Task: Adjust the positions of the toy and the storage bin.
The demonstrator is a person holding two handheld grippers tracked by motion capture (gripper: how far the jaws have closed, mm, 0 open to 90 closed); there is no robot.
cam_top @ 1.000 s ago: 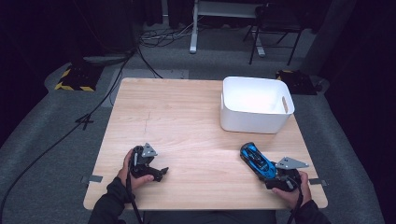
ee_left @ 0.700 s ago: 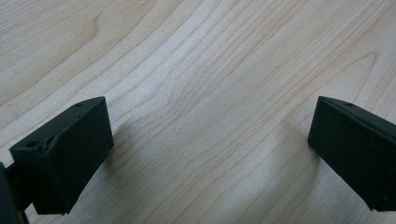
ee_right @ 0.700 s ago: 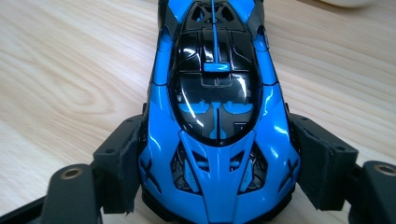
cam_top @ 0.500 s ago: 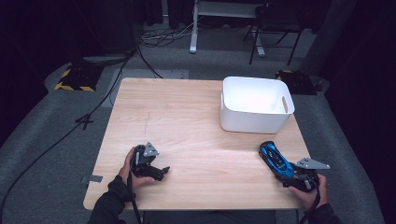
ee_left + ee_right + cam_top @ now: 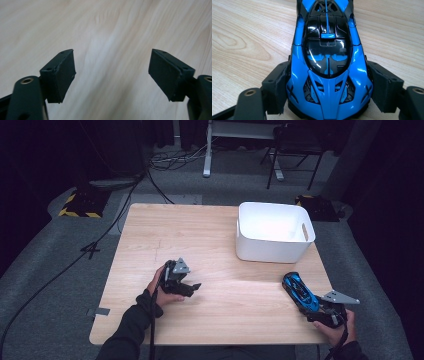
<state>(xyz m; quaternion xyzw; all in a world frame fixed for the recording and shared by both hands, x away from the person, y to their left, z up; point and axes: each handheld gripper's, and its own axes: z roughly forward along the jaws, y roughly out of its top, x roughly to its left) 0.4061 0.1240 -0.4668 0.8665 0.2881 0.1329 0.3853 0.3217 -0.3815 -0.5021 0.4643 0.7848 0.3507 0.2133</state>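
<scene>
Wooden table (image 5: 220, 245): right tool (image 5: 312, 307) clenched on blue car (image 5: 299, 291), farther right; left tool (image 5: 186, 287) released, just closing, empty

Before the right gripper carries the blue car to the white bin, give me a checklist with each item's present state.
1. Right gripper shut on the blue toy car, pads on both flanks: ok.
2. Car level between the pads, not tilted: ok.
3. White bin upright, opening unobstructed: ok.
4. Table between car and bin free of obstacles: ok.
5. Left gripper has just been closing but stands open, nothing between its jaws, well away from the path: ok.
6. Car lifted off the table: cannot tell.
</scene>
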